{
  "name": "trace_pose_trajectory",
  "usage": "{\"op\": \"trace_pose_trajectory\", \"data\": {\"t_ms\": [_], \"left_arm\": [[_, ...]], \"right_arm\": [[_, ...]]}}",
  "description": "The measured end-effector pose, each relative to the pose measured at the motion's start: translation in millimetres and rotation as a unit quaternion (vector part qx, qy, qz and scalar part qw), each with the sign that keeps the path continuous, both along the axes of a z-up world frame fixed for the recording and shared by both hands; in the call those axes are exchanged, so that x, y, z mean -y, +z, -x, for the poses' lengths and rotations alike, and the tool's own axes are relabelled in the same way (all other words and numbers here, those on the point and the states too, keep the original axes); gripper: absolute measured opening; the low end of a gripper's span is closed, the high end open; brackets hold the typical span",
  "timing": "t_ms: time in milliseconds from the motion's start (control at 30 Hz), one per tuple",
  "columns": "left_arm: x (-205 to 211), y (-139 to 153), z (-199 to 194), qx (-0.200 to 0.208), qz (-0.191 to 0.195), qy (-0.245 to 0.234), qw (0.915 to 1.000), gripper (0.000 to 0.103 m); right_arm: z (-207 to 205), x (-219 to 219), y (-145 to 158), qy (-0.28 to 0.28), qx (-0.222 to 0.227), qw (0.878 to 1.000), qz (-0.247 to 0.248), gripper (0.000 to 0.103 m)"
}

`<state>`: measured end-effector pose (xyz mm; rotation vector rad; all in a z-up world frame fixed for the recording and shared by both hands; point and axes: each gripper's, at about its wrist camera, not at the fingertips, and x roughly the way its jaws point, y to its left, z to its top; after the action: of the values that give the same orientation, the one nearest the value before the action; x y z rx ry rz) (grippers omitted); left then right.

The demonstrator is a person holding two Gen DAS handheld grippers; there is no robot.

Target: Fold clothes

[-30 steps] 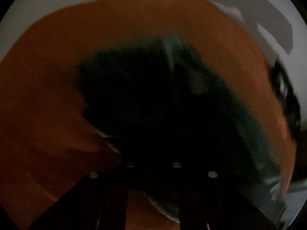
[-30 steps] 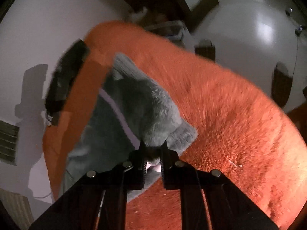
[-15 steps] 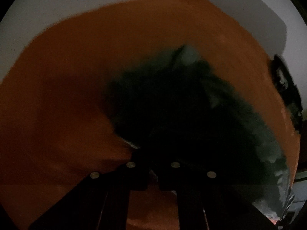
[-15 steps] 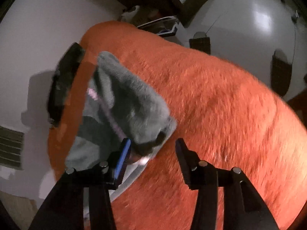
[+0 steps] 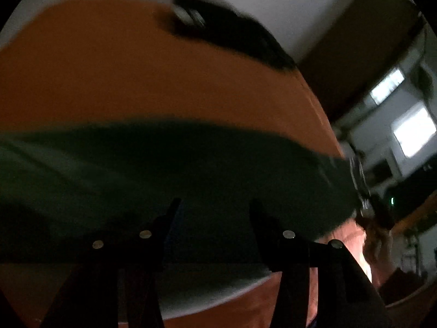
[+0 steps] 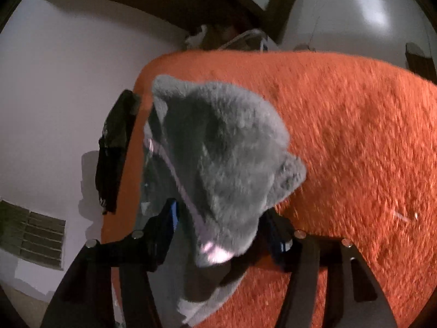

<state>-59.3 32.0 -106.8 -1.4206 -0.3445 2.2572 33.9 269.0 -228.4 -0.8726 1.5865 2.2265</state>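
A grey fluffy garment [image 6: 218, 147] lies folded over on the orange fuzzy cover [image 6: 355, 136], a pale pink strip along its edge. My right gripper [image 6: 221, 218] is just above its near corner. Its jaws are opening, and the fabric lies loosely between them without being pressed. The left wrist view is dark and blurred. There the same garment [image 5: 164, 164] shows as a dark band across the orange cover [image 5: 136, 68]. My left gripper [image 5: 214, 210] hovers over it, its jaws opening and nothing pinched between them.
A black object [image 6: 114, 147] hangs over the cover's left edge, seen also as the black object [image 5: 232, 35] at the far edge. White wall with a vent [image 6: 32, 232] lies to the left. Dark furniture legs [image 6: 418, 57] stand on the shiny floor beyond.
Both grippers were shut on the garment and have let it go, the right first. The left one swung sideways fast and rolled. The right one sank a little over the folded corner.
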Motion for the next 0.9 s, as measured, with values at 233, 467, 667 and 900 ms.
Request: {"op": "trace_pose_trajectory", "data": {"t_ms": [233, 467, 667, 900], "left_arm": [[-49, -64, -11, -0.006, 0.065, -0.05, 0.9966, 0.051], [-3, -31, 1, 0.008, -0.014, 0.005, 0.9999, 0.051], [39, 28, 31, -0.01, -0.095, 0.064, 0.9934, 0.051], [67, 33, 34, -0.025, -0.043, 0.132, 0.99, 0.051]], "right_arm": [[24, 15, 28, 0.035, 0.009, 0.992, -0.122, 0.028], [65, 124, 148, 0.157, -0.02, 0.91, -0.383, 0.028], [92, 270, 171, 0.296, -0.054, 0.781, -0.548, 0.029], [112, 421, 70, 0.494, -0.035, 0.657, -0.568, 0.029]]}}
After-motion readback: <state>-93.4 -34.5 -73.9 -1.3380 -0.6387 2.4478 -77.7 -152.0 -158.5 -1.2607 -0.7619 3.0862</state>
